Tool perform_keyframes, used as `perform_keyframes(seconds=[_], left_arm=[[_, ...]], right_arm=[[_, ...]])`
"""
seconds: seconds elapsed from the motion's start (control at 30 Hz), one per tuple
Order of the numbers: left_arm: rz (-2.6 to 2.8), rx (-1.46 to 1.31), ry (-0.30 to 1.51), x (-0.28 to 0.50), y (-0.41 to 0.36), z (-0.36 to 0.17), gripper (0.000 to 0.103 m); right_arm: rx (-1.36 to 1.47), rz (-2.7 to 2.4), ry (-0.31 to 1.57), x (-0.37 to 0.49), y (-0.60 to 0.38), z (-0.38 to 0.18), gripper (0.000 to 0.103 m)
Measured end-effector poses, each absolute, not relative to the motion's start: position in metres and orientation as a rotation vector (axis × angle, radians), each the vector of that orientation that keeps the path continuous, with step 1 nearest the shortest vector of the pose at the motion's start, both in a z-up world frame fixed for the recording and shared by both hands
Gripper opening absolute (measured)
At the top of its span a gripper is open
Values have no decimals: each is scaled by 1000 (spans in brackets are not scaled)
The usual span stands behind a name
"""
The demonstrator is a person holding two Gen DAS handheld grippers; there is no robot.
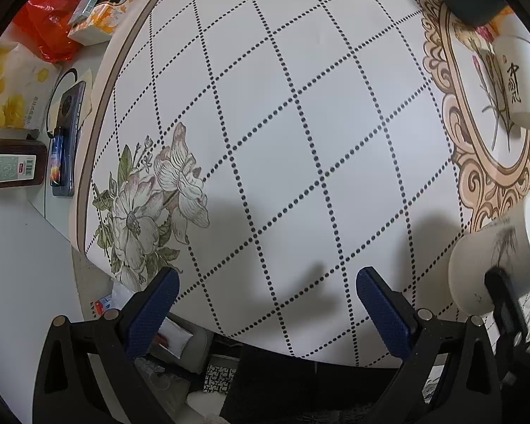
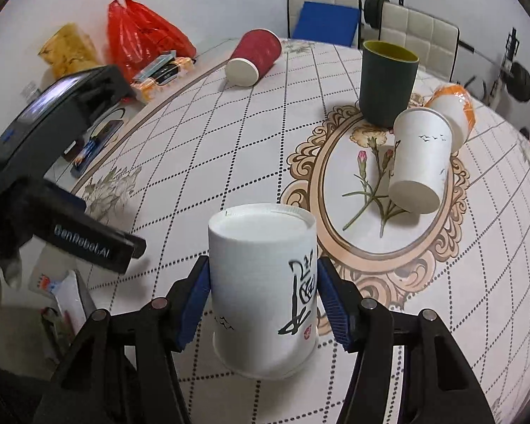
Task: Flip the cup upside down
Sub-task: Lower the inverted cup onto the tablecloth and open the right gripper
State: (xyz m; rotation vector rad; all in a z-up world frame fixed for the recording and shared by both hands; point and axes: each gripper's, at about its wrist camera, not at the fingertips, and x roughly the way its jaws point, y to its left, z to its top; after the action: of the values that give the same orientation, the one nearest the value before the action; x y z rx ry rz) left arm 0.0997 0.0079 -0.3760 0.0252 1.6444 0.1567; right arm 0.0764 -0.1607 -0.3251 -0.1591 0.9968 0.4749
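A white paper cup (image 2: 261,293) with black calligraphy stands upside down on the tablecloth, base up. My right gripper (image 2: 263,300) is shut on its sides, a blue pad on each side. The same cup shows at the right edge of the left wrist view (image 1: 484,268), with one right finger in front of it. My left gripper (image 1: 265,304) is open and empty above the table's near edge, left of the cup.
A second white cup (image 2: 418,162) lies on its side in the oval print, also in the left wrist view (image 1: 519,81). A dark green cup (image 2: 387,83) stands upright, an orange cup (image 2: 454,113) and a red cup (image 2: 254,58) lie tipped. Bags and phones lie off the table's left edge.
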Motion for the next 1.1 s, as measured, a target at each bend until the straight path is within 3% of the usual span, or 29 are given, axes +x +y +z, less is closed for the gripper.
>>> perform_keyframes(seconds=[0.43, 0.5, 0.53, 0.6, 0.7, 1.1], left_arm=[[100, 25, 1567, 57, -8, -370, 103], [74, 31, 1536, 51, -11, -361, 103], [62, 36, 1524, 49, -12, -356, 103], [35, 73, 1483, 40, -15, -343, 103], [-13, 96, 1436, 30, -19, -322, 103], [-149, 110, 1287, 6, -11, -238, 103]], right_arm=[[-240, 432, 1042, 43, -165, -341, 64], [-236, 405, 1073, 42, -167, -341, 71], [-229, 380, 1094, 40, -169, -340, 82], [-189, 358, 1115, 35, -174, -335, 87], [-124, 239, 1163, 23, -185, -321, 95], [101, -213, 1158, -38, -217, -225, 96]])
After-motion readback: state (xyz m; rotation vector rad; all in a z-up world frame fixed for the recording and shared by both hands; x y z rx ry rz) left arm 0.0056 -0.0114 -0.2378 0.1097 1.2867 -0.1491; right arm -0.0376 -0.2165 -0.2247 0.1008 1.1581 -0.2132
